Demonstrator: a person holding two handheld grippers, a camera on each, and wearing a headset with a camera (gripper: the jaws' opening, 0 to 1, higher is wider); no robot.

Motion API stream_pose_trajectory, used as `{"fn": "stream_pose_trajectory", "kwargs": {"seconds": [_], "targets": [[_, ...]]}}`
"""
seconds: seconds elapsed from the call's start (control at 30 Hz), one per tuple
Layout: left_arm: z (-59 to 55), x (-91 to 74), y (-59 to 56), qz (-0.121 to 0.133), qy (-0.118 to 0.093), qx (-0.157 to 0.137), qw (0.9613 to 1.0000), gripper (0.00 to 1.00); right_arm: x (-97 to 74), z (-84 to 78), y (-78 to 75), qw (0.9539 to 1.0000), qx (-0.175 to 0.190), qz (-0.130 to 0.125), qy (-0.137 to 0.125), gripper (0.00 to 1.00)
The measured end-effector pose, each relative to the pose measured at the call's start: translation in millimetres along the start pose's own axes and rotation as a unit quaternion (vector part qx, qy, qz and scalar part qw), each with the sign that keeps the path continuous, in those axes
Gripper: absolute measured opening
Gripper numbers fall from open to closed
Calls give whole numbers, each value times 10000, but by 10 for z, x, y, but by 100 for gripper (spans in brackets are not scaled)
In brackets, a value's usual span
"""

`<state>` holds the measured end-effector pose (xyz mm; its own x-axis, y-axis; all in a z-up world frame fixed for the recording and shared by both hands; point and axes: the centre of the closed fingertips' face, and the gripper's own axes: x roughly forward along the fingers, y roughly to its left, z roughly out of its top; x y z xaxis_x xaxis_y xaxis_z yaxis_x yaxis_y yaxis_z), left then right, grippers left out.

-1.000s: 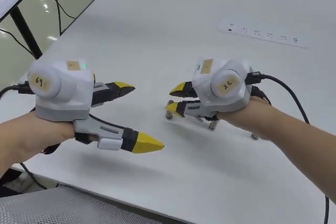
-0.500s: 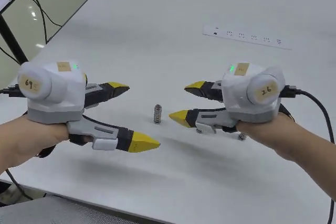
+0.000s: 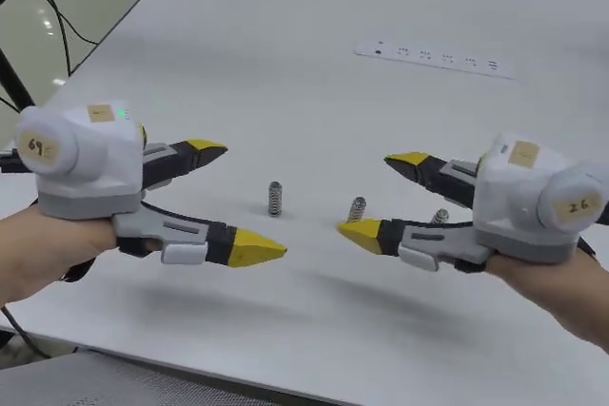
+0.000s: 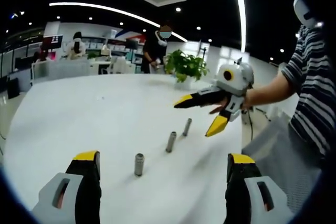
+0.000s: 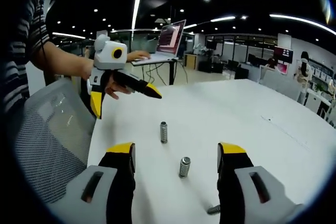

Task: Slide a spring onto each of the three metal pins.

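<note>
Pins: three short metal pins stand in a row on the white table point(image 3: 285, 64), between the two grippers. They are the first pin point(image 3: 275, 198), the second pin point(image 3: 356, 209) and the third pin point(image 3: 439, 218).
Springs: a spring point(image 5: 164, 132) coils round the first pin, and ribbed wire shows on the second as well. The third pin is half hidden behind the right gripper in the head view, so its coils are hard to make out.
Spacing: the pins stand apart from one another, and none is touched by a jaw.
Left gripper: the left gripper point(image 3: 243, 199) is held over the table just left of the first pin. Its yellow-tipped jaws are spread wide with nothing between them.
Right gripper: the right gripper point(image 3: 375, 194) faces it from the other end of the row. Its jaws are likewise wide apart and empty, and the lower tip is near the second pin.
Hands: a hand point(image 3: 43, 244) grips the left tool. A striped sleeve point(image 4: 310, 93) shows in the left gripper view.
Table beyond: a white power strip point(image 3: 433, 57) lies well apart from the pins, toward the far edge.
Surroundings: a mesh chair point(image 5: 47, 145) stands by the table's edge, an open laptop point(image 5: 170, 38) sits on a stand, and a potted plant point(image 4: 185, 65) lies past the table.
</note>
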<state>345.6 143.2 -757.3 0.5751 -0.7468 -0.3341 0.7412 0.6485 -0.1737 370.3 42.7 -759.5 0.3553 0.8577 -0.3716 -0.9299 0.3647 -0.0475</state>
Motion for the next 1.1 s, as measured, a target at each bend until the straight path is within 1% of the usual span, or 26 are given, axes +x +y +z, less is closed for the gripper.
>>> {"fn": "stream_pose_trajectory", "kwargs": {"seconds": [0.03,0.07,0.13,0.2,0.3,0.37,0.47,0.53,0.67,0.87,1.0,1.1], "targets": [[-27,3,-11,-17,106,128,9999,98,-46,-20,-25,9999,54,-91,-32,66],[-39,6,-20,-28,152,167,9997,98,-80,-37,-40,9999,52,-151,-27,68],[-34,10,-22,-16,134,157,9998,98,-150,-90,-67,9997,105,-241,-28,69],[-11,8,-23,2,56,108,9999,98,-215,-129,-83,9994,163,-315,-56,72],[-2,-2,-27,15,25,108,9999,98,-282,-184,-82,9991,254,-350,-53,74],[-1,-8,-24,35,15,107,9999,98,-325,-223,-65,9988,360,-336,-56,78],[2,-18,-17,63,-1,82,9999,98,-391,-279,-55,9986,353,-389,-64,82],[-3,-29,-11,80,-1,81,9999,98,-433,-325,-55,9982,421,-414,-44,85],[-19,-48,7,109,15,71,9999,98,-502,-351,-47,9977,496,-458,-59,92],[-28,-106,14,167,0,69,9998,98,-610,-402,-91,9959,645,-624,-103,99],[-46,-139,16,202,30,90,9998,98,-668,-445,-132,9946,752,-713,-76,99],[-64,-154,12,216,83,152,9996,98,-702,-430,-167,9931,860,-787,-129,99]]}}
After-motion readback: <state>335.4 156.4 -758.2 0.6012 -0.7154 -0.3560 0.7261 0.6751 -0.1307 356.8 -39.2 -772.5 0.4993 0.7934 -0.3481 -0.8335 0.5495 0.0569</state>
